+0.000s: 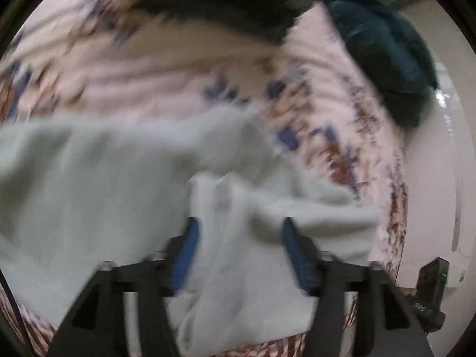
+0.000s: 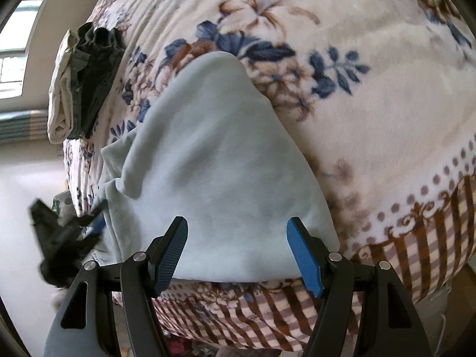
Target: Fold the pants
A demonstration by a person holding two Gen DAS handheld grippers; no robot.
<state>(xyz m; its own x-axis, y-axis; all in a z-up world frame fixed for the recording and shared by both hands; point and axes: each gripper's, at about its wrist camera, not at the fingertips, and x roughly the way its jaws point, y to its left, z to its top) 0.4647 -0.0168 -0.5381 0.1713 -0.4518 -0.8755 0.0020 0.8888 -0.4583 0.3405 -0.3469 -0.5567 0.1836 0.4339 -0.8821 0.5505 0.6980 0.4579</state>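
While both tools sat at the near edge of the bed, neither had cloth pinched. The right hand-held gripper [image 2: 237, 248] was spread wide, blue pads [image 2: 303, 255] clear on either side of the pale green pants [image 2: 214, 160], hovering above the near hem. The left hand-held gripper [image 1: 238, 250] was also apart, fabric bunched between the fingers but not visibly clamped; that view was motion-blurred, so contact was hard to call.

The pants lay on the floral blanket [image 2: 372, 95], near its checked border, already doubled into a narrow mound tapering away from the right tool. On the left side the cloth was rumpled, with a loose flap.

My read: mid-fold, between grasps. Next move probably needs each tool to close on a near corner and carry it toward the far end, keeping layers aligned.

Farther off, a dark garment over a cream one [image 2: 80, 89] sat at the blanket's edge, and a dark teal bundle [image 1: 386, 50] showed in the left view.

Waistband and leg openings couldn't be told apart. The pants' left extent ran out of frame, and the underside was hidden.
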